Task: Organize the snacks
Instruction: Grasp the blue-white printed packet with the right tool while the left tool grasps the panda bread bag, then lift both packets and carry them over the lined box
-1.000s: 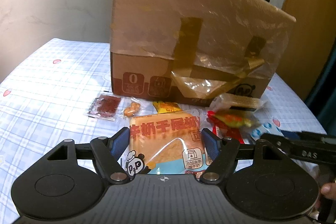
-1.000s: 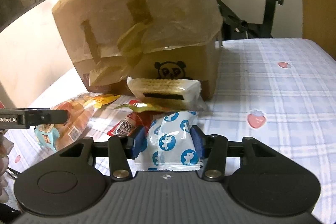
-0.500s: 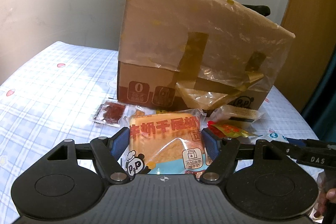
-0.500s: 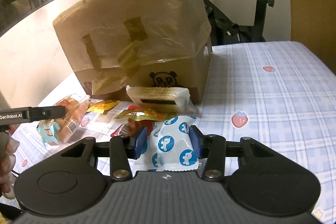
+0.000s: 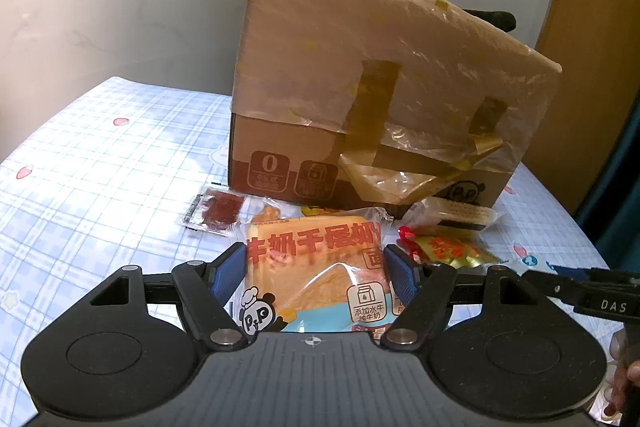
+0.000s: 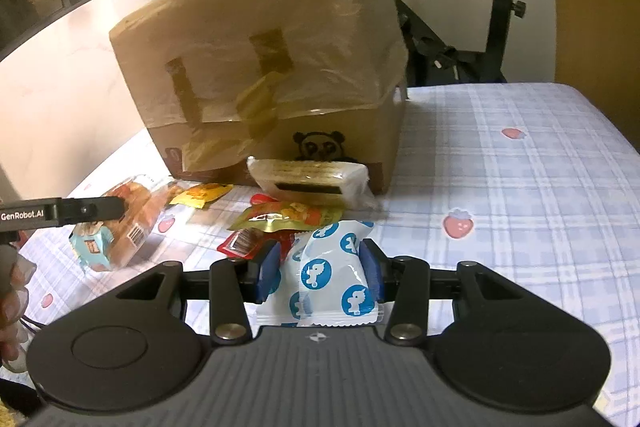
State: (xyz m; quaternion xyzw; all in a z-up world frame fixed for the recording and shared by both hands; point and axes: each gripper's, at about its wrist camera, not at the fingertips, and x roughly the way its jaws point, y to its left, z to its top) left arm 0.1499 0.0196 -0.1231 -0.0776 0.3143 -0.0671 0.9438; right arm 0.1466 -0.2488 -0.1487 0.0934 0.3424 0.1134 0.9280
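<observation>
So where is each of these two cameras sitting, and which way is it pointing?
Left wrist: rides on the left gripper, looking forward past its fingers, shut on the bread packet, toward the cardboard box; the right gripper's tip shows at right.
Right wrist: rides on the right gripper, shut on the blue-dotted white packet, facing the box's panda end; a bare hand shows at left.
Shared: box, wafer pack, checked tablecloth.

A checked tablecloth (image 5: 100,163) is seen ahead of the claw, with a box (image 5: 360,171) and snack packets (image 5: 214,207) lying on it.
</observation>
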